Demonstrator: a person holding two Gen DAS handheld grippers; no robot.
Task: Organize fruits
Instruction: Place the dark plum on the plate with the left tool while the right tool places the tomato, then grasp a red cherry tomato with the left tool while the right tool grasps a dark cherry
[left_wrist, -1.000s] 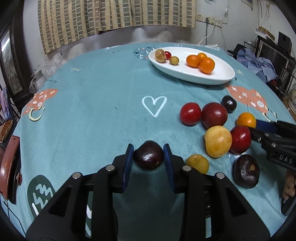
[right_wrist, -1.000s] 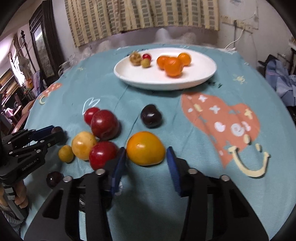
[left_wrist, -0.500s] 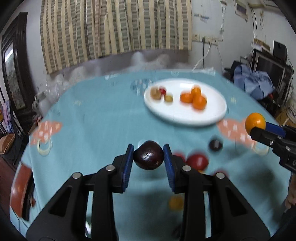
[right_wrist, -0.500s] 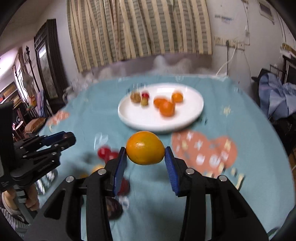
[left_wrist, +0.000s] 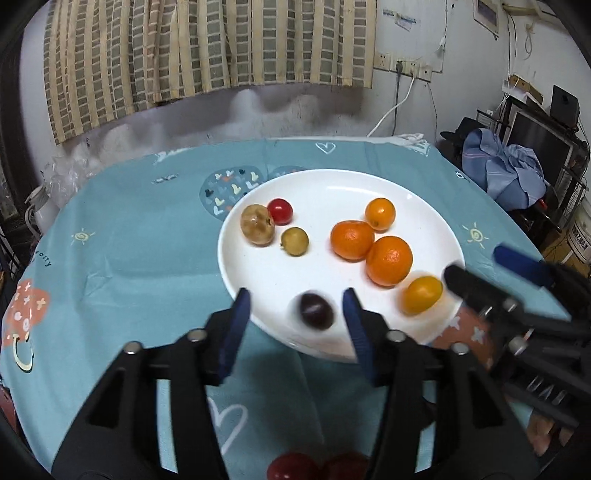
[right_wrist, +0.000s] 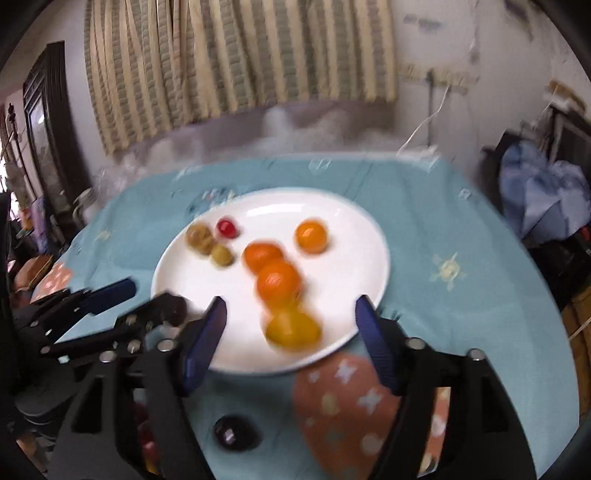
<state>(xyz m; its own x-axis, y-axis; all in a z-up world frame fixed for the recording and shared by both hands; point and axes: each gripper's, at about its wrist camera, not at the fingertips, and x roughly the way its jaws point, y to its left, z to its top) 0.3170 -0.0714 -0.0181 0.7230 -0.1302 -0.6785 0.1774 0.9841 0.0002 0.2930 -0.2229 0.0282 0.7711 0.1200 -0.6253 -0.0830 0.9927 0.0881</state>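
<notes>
A white oval plate (left_wrist: 332, 192) stands on the teal tablecloth and holds several fruits. My left gripper (left_wrist: 295, 314) is open over the plate's near rim, and a dark plum (left_wrist: 316, 310), blurred, lies on the plate between its fingers. My right gripper (right_wrist: 291, 325) is open over the plate's (right_wrist: 351, 236) near side, with a blurred orange-yellow fruit (right_wrist: 293, 328) on the plate between its fingers. That fruit also shows in the left wrist view (left_wrist: 422, 294), with the right gripper (left_wrist: 476, 269) beside it. The left gripper (right_wrist: 129, 299) shows at left in the right wrist view.
Two oranges (left_wrist: 369, 247), a small orange (left_wrist: 380, 213), a red cherry tomato (left_wrist: 280, 211) and two brownish fruits (left_wrist: 257, 229) lie on the plate. Red fruits (left_wrist: 317, 467) and a dark plum (right_wrist: 234, 432) lie on the cloth near me. Clutter stands right of the table.
Both grippers moved forward to the plate and opened. The dark plum left the left gripper and the orange-yellow fruit left the right gripper; both now lie on the plate.
</notes>
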